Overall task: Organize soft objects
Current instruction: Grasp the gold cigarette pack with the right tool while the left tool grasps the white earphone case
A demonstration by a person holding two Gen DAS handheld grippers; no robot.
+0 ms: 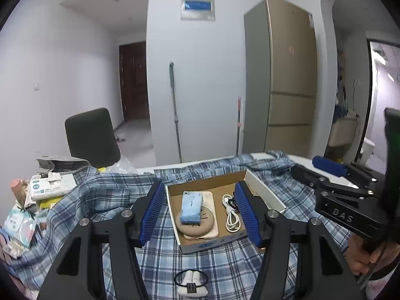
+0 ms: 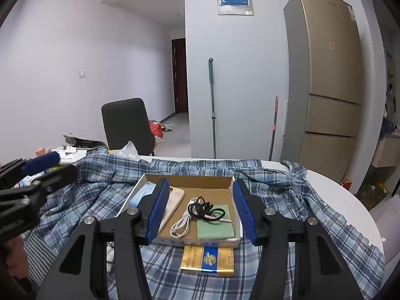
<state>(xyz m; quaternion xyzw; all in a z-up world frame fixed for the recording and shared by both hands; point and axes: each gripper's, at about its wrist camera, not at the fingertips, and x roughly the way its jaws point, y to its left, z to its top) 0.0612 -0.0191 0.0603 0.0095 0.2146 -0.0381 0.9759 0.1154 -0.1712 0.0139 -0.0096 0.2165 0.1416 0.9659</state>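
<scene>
while both grippers, left (image 1: 200, 212) and right (image 2: 200, 210), hover released, box (image 2: 236, 232) sits mid-shirt (image 2: 287, 200), rim clear.

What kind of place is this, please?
Probably a lived-in home, near its kitchen: a tall gold fridge stands by the wall, a mop leans there, and a plaid cloth covers the table.

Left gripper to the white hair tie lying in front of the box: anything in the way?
Nothing visible blocks it. The left gripper is open and empty, and the white hair tie lies alone on the plaid shirt, nearer than the cardboard box. Only bare fabric surrounds it.
</scene>
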